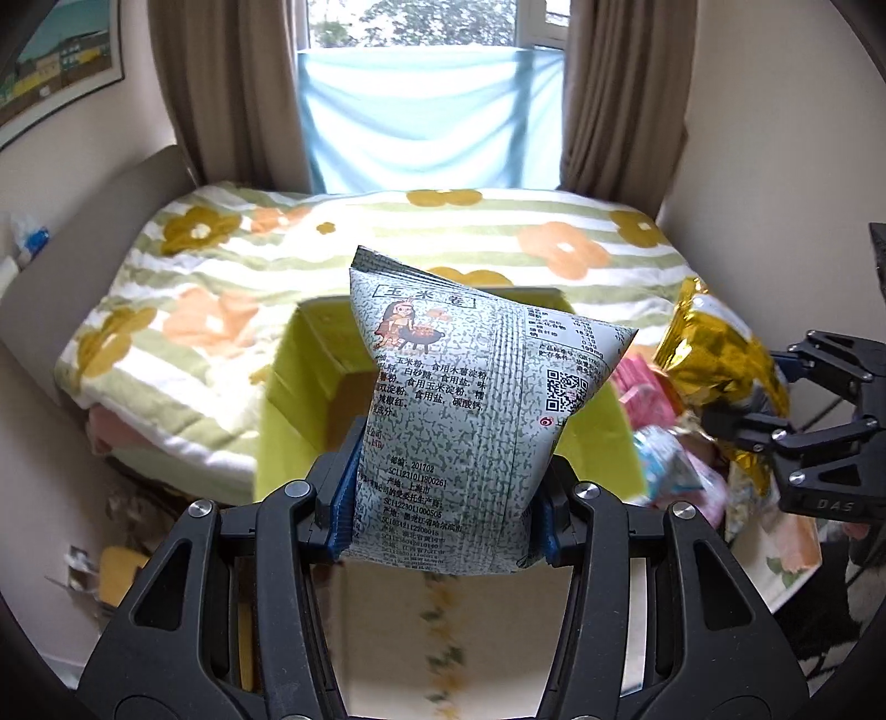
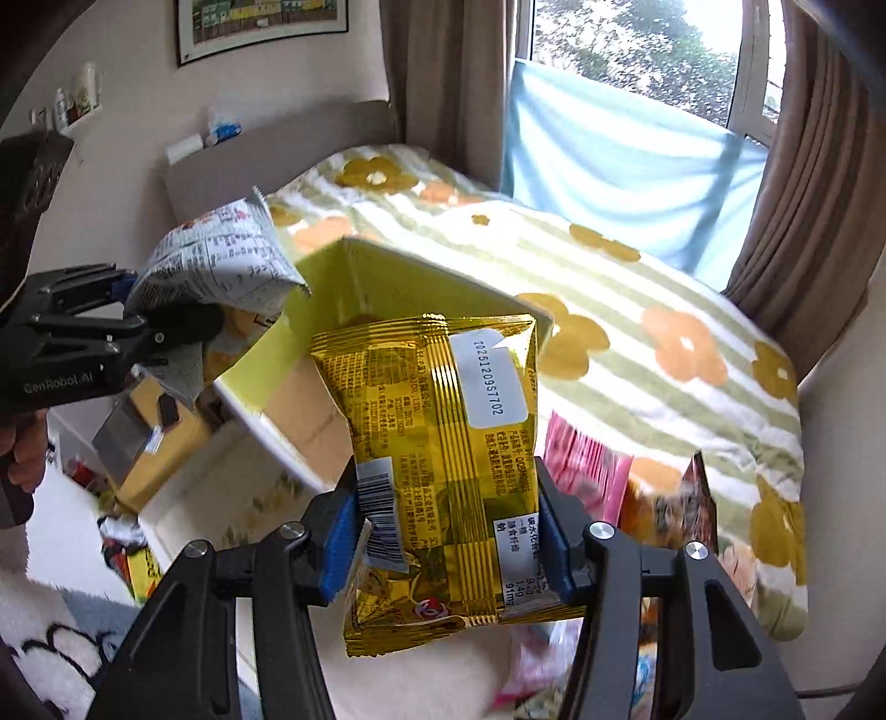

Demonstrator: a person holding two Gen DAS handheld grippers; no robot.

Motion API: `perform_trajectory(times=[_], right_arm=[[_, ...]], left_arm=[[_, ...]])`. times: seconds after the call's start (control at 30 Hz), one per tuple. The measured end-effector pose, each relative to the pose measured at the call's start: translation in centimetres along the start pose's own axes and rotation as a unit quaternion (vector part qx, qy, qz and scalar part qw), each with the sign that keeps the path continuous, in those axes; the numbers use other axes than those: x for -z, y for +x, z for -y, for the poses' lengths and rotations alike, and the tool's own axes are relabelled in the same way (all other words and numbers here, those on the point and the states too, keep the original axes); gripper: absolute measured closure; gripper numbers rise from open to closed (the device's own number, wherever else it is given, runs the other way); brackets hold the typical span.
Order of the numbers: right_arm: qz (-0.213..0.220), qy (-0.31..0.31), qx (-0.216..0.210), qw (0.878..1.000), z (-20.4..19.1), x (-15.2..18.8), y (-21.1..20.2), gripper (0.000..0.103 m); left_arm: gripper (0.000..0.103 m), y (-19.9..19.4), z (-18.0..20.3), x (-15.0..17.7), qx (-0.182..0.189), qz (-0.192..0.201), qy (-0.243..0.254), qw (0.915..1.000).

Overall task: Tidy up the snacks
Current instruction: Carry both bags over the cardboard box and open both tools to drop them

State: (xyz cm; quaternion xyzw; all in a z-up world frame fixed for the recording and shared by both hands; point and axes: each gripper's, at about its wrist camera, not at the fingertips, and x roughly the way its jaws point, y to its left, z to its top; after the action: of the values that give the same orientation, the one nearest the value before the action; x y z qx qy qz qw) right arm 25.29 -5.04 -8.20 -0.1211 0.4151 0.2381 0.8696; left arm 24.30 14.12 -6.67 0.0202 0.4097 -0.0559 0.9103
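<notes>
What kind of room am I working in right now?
Most likely a bedroom in a home. A bed with a flowered blanket and a padded headboard fills the view, brown curtains frame a window, and a framed picture hangs on the wall.

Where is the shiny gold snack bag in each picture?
Left wrist view: gold bag at the right edge, in the right tongs.
Right wrist view: gold bag in the middle, squeezed by those tongs.
Shared landmark: the yellow box.
</notes>
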Motion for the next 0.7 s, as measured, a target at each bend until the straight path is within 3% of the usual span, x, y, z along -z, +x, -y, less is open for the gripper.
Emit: perform_trajectory(times=[0.3,0.53,0.57,0.6,0.63,0.67,0.7], right_arm=[[-0.001,0.055,0.011,0.998,-1.7,-6.9,6.0,0.052],[-0.030,0.108,0.027,0.993,-1.2,-8.8,10.2,0.052],[-0.034,0.112,0.027,0.993,-1.1,-8.9,10.6,0.052],[-0.036,0.113,0.027,0.993,-1.0,-8.9,10.9,0.052],[-0.040,0.113,0.028,0.992,-1.0,-9.0,11.3,0.052],[-0.044,0.114,0.029,0.992,-0.9,-9.2,11.9,0.052],[-0.047,0.115,0.029,0.992,-0.9,-9.3,12.1,0.052]], left_arm=[[0.057,7.9,-6.4,-5.0,0.016,-0.044,-0.001,0.9989],[0.057,14.2,-6.5,-4.7,0.029,-0.101,0.017,0.9943],[0.054,14.7,-6.7,-4.6,0.022,-0.100,0.016,0.9946],[0.041,14.9,-6.7,-4.5,0.013,-0.098,0.020,0.9949],[0.026,15.1,-6.6,-4.5,0.002,-0.094,0.029,0.9952],[0.001,15.2,-6.6,-4.4,-0.005,-0.089,0.035,0.9954],[0.000,15.0,-6.6,-4.3,-0.009,-0.081,0.038,0.9959]])
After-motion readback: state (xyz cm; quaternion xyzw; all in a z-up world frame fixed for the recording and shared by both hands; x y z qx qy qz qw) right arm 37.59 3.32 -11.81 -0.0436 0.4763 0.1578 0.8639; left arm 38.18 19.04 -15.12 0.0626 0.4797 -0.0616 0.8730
